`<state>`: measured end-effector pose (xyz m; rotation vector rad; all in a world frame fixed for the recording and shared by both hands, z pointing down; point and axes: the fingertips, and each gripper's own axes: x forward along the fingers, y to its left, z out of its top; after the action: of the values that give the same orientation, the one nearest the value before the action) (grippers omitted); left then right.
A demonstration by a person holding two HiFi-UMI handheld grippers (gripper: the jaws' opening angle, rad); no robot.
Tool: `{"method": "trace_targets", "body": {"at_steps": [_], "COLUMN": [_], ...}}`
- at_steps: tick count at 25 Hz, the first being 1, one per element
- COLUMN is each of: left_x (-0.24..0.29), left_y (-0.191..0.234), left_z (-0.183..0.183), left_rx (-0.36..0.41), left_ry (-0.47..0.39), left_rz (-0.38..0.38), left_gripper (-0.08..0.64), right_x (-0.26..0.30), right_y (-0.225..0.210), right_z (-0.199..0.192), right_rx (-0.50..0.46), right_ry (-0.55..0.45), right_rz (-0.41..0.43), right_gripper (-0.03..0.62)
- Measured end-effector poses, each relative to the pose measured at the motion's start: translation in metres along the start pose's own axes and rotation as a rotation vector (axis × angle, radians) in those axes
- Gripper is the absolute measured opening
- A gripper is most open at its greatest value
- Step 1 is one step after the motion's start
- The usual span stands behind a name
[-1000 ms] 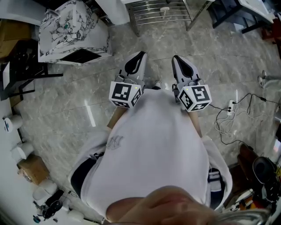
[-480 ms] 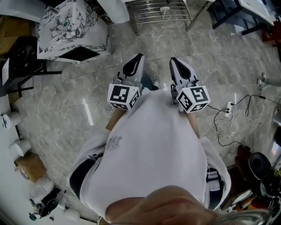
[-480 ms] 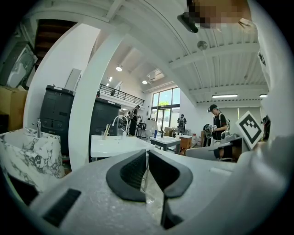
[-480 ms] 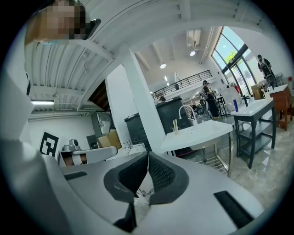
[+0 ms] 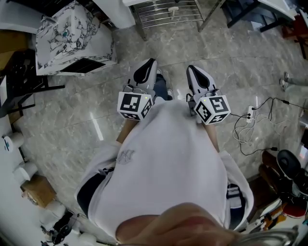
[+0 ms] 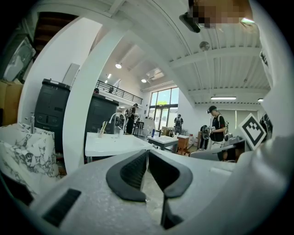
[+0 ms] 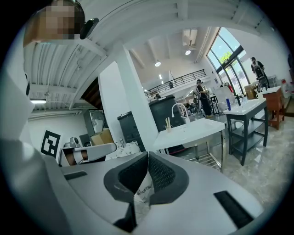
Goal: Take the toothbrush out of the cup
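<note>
Left gripper (image 5: 150, 65): pressed together, the pads meeting at their tips with nothing between them. We hold it before our chest, pointing to the far side.
Right gripper (image 5: 194, 72): likewise pressed together and empty. We hold it level with the left one, a strip of floor (image 5: 173, 53) showing between the two.
Box (image 5: 72, 36): marbled white, on the floor at the far left, with a dark panel on its near side.
Rack (image 5: 168, 12): metal bars at the far centre, beyond both grippers.
Shirt (image 5: 173, 163): white, and it fills the near half of the head view.
Cables (image 5: 250, 132): white, looped on the floor at the right.
Counter (image 6: 115, 144): white, well ahead of us. In the left gripper view it lies left of the shut jaws.
Cup (image 6: 100, 133): upright on the counter, towards its left end.
Toothbrush (image 6: 104, 126): stands in the cup, its top above the rim and tilted a little to the right, well apart from both grippers. In the right gripper view we see it just above and right of the jaw tips. It is too small for us to tell more.
Faucet (image 6: 117, 120): curved, just right of the cup.
Person (image 6: 215, 126): in dark clothes and a cap, standing at the far right of the left gripper view.
</note>
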<state>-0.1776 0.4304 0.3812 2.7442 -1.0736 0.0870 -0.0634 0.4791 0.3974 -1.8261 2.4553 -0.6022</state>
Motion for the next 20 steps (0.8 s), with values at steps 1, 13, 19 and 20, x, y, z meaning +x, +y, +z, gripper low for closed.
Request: {"method": "trace_targets", "body": {"at_steps": [1, 13, 19, 20], "left_x": [0.005, 0.102, 0.147, 0.152], "left_y": [0.002, 0.076, 0.11, 0.116], "left_z": [-0.001, 0.025, 0.056, 0.058], "left_rx": [-0.005, -0.059, -0.029, -0.028], "left_ry": [0.001, -0.016, -0.04, -0.039], "left_rz": [-0.007, -0.022, -0.053, -0.052], "left_gripper": [0.031, 0.031, 0.031, 0.031], "right_x": [0.003, 0.093, 0.138, 0.146], "right_y": [-0.004, -0.035, -0.054, -0.057], "right_z": [0.0, 0.051, 0.081, 0.083], "right_rx": [0.001, -0.056, -0.064, -0.064], "right_ry": [0.004, 0.05, 0.038, 0.037], "right_rz": [-0.011, -0.045, -0.079, -0.079], "right_gripper": [0.015, 0.015, 0.015, 0.015]}}
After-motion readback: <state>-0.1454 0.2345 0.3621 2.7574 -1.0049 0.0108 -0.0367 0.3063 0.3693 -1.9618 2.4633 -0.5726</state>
